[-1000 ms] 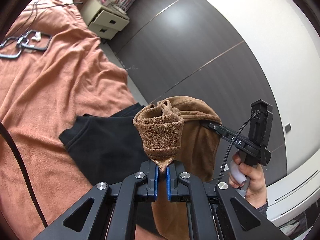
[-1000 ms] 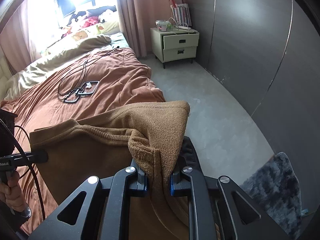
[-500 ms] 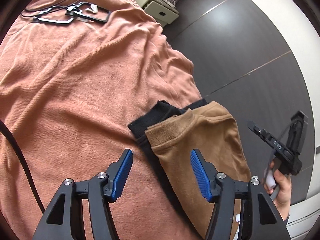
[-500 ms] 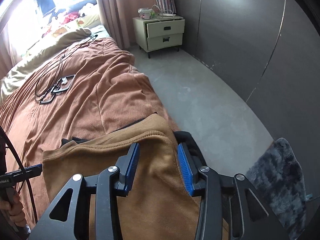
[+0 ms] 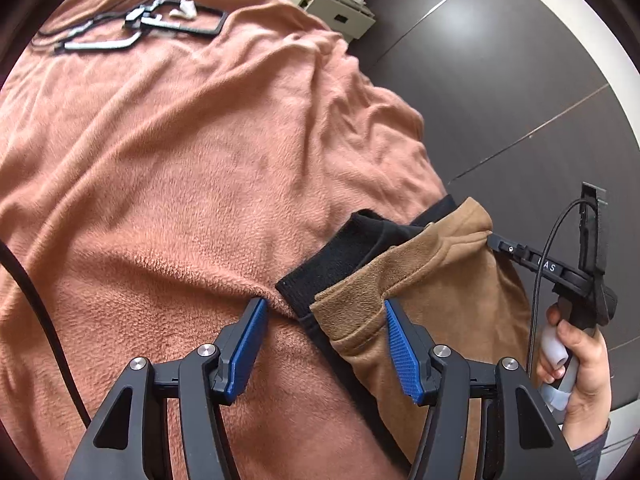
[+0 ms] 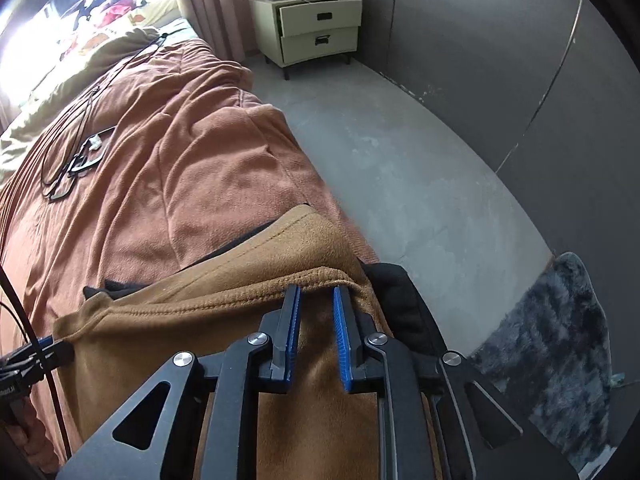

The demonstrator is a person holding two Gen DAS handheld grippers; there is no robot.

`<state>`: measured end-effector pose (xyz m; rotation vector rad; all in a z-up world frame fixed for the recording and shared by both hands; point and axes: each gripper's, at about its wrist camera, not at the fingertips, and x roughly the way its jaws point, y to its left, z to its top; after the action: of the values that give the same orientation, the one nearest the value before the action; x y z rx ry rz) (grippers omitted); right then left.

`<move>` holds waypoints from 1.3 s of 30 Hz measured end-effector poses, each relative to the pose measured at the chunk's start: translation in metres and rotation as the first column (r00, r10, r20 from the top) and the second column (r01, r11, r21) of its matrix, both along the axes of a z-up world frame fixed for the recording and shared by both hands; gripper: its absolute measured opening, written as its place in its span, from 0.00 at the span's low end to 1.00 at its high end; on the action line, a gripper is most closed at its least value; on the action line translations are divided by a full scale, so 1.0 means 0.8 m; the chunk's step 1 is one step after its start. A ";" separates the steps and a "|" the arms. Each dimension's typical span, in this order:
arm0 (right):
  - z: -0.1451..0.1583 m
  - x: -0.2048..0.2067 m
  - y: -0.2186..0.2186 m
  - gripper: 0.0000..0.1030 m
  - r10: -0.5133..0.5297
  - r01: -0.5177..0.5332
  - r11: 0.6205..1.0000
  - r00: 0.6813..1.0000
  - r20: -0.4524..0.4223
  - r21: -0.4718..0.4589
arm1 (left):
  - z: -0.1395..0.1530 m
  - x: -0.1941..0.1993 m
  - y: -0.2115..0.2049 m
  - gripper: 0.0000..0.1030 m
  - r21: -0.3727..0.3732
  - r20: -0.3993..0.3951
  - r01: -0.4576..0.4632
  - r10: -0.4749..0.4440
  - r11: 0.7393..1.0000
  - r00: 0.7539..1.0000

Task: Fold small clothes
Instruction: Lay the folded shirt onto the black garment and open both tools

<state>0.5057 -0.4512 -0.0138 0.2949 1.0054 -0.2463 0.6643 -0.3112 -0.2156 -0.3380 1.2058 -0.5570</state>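
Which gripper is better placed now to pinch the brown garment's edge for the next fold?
Probably the right gripper: its narrow jaws already straddle the brown garment's hem. The left gripper stands wide open at one corner.

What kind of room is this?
Most likely a bedroom. There is a bed with a rust-coloured blanket, a pale nightstand with two drawers beside it, and curtains by the bright window.

"AS" on right hand-held gripper (image 5: 494,242)
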 end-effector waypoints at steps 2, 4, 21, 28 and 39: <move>-0.006 0.010 -0.010 0.08 -0.017 0.017 1.000 1.000 -0.016 0.001 | -0.004 -0.001 -0.001 0.59 -0.001 0.029 0.005 -0.005 1.000 1.000; -0.013 0.024 -0.009 0.07 -0.019 0.019 1.000 0.999 -0.029 -0.016 | -0.003 -0.002 -0.007 0.59 0.028 0.058 0.024 -0.025 0.999 0.998; 0.045 -0.128 -0.013 0.11 0.067 -0.066 0.998 0.994 0.086 -0.010 | 0.034 -0.036 -0.005 0.60 0.035 0.035 0.054 -0.055 0.998 0.998; 0.019 -0.221 -0.021 0.11 0.030 -0.027 0.998 0.998 0.064 -0.058 | 0.041 -0.071 -0.019 0.60 0.055 0.012 0.092 -0.093 0.994 0.996; -0.037 -0.230 -0.013 0.06 -0.075 0.082 0.992 0.995 0.072 -0.100 | 0.016 -0.097 -0.056 0.60 0.094 -0.038 0.149 -0.146 0.984 0.989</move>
<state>0.3216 -0.4614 -0.0433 0.2482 0.9117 -0.3563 0.5867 -0.3557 -0.2027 -0.1764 1.2896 -0.6213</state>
